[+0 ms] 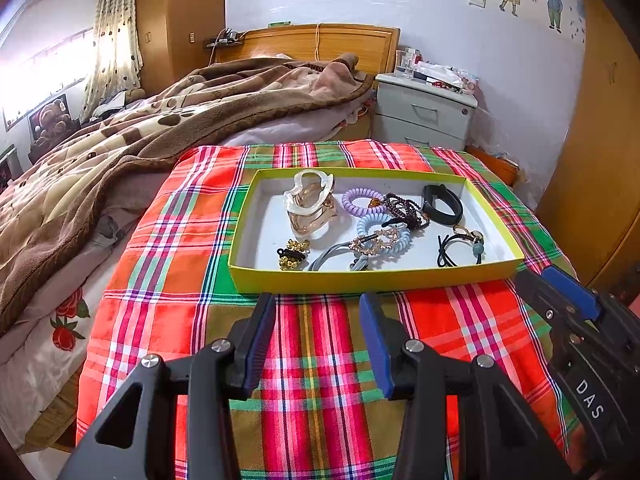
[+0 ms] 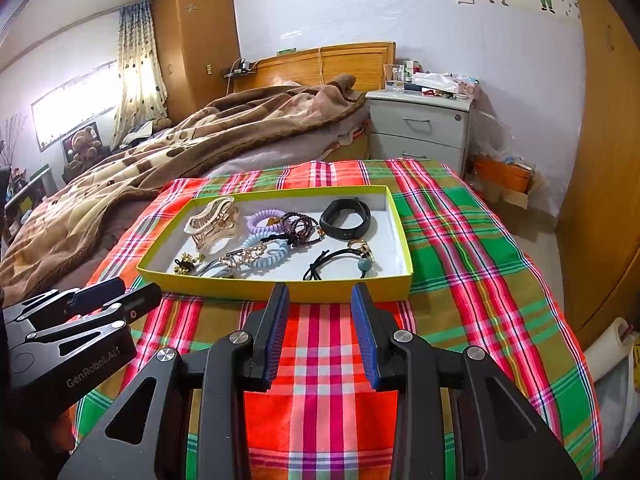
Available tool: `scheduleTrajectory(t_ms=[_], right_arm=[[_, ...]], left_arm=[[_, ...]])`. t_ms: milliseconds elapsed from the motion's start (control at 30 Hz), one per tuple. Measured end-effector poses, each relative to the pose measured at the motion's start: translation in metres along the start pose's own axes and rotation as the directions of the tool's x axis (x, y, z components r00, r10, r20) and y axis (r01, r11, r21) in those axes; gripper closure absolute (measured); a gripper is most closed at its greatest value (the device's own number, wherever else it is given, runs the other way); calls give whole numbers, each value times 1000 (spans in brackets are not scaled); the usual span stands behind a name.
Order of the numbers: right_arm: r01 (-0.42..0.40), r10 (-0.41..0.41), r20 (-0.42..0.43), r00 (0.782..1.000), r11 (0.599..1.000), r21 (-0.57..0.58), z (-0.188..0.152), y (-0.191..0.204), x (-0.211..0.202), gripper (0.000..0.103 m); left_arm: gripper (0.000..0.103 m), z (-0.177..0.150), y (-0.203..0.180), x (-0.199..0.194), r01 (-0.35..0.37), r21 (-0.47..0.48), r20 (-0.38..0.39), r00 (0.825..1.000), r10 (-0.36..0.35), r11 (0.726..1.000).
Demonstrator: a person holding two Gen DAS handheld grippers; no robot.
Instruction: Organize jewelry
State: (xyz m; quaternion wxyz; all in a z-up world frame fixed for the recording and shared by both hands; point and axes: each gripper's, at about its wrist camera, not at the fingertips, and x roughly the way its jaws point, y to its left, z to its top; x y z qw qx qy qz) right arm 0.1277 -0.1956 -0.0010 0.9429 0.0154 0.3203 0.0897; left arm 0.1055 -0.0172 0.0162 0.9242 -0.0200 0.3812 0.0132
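Nearest, the left tool (image 1: 317,300) and right tool (image 2: 320,290) hovered over the plaid cloth (image 1: 320,360), both with jaws apart and nothing between the pads, just short of the near rim of the yellow tray (image 1: 376,280). Inside the tray, a gold beaded tie (image 1: 292,254) lay at the near left corner and a black cord tie (image 1: 460,248) near right. Farther in lay the blue coil tie (image 1: 384,232), clear claw clip (image 1: 314,204), purple coil tie (image 1: 362,202), dark bead bracelet (image 1: 406,208) and black band (image 1: 442,202). Beyond lay the bed's brown blanket (image 1: 160,120).
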Motion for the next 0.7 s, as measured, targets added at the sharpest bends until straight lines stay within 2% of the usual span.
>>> scheduleTrajectory(t_ms=[700], right_arm=[[3,-3,-2,1000,1000,9,-1,-2,1,70]], left_arm=[[58,-1,0,4,-23,-12,-11,1000,23,1000]])
